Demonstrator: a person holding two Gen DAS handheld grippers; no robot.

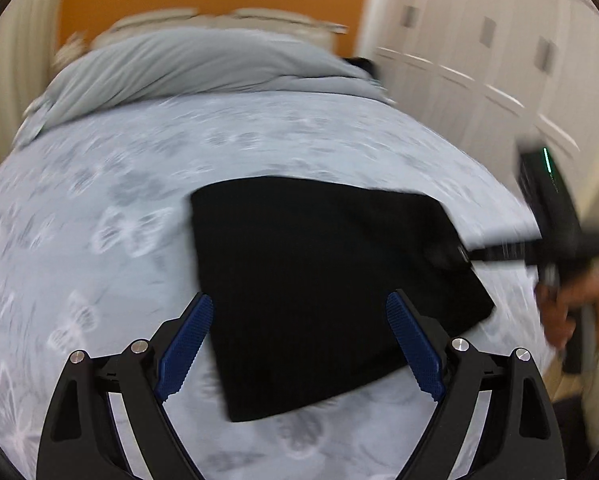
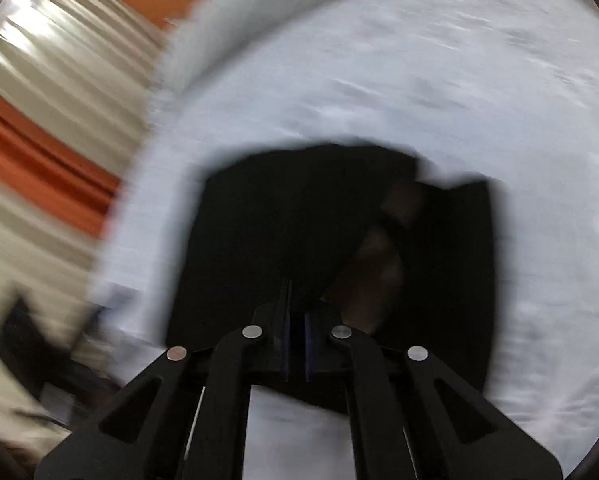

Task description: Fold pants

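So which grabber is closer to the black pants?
Right. The right gripper is shut on an edge of the black pants, touching them. The left gripper hangs open just above the pants on the bed, holding nothing.

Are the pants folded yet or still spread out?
Folded. The pants lie as one compact black block on the bed, no separate legs showing. The right gripper is shut on one edge.

Black hand-held gripper (image 1: 299, 344), blue pads (image 1: 185, 354)
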